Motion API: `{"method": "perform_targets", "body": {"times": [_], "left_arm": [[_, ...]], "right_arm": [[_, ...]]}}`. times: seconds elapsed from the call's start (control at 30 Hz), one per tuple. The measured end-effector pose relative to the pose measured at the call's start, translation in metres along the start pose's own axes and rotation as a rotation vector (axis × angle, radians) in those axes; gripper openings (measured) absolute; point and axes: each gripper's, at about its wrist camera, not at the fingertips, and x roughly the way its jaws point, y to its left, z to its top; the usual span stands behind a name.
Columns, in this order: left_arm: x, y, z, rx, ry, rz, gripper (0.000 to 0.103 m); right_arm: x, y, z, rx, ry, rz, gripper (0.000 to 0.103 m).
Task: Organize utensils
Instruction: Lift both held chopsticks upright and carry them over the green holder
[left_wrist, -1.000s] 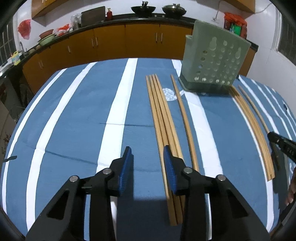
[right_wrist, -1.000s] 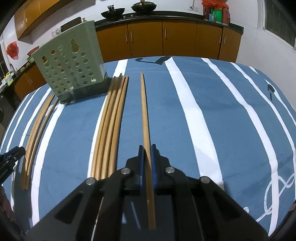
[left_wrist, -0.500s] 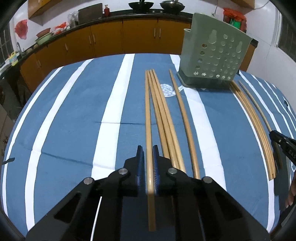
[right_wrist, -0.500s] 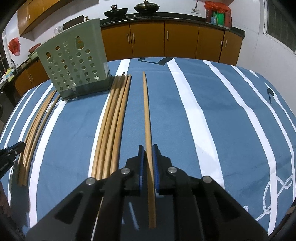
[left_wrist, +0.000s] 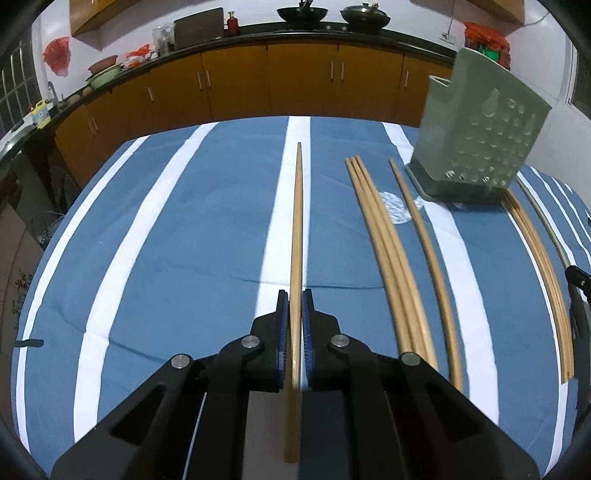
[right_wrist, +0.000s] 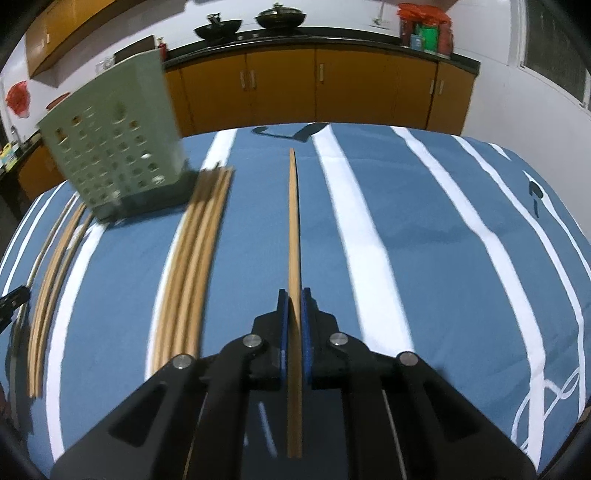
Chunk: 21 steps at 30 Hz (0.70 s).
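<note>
Now swung left of the pile (left_wrist: 384, 258), left tongs (left_wrist: 293, 325) clamped on one chopstick (left_wrist: 296, 229). Right tongs (right_wrist: 293, 325) likewise pinching another stick (right_wrist: 293, 229). Holder (right_wrist: 114, 162) ahead-left of these; probably headed there next.

1. This is a home kitchen: orange-brown cabinet doors (left_wrist: 303, 86) with metal handles run along the far wall at twelve o'clock, under a dark worktop (left_wrist: 332, 31).
2. Two black woks (left_wrist: 302, 13) sit on that worktop, with a red bottle (left_wrist: 231, 24) beside a dark board at eleven o'clock.
3. At ten o'clock a tap (left_wrist: 50, 94) stands by the window, near bowls (left_wrist: 103, 70) and red plastic bags (left_wrist: 56, 61).
4. Packaged groceries (right_wrist: 424, 33) stand at one o'clock in the right wrist view.
</note>
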Motion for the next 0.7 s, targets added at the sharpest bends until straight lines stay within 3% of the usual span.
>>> {"method": "perform_targets", "body": {"times": [0.5, 0.7], "left_arm": [[-0.01, -0.002, -0.011, 0.021, -0.009, -0.007, 0.008], [-0.038, 0.001, 0.002, 0.017, -0.091, -0.007, 0.008]], "right_arm": [[-0.012, -0.006, -0.012, 0.012, -0.001, 0.022, 0.008], [-0.05, -0.014, 0.005, 0.038, -0.098, 0.048, 0.008]]}}
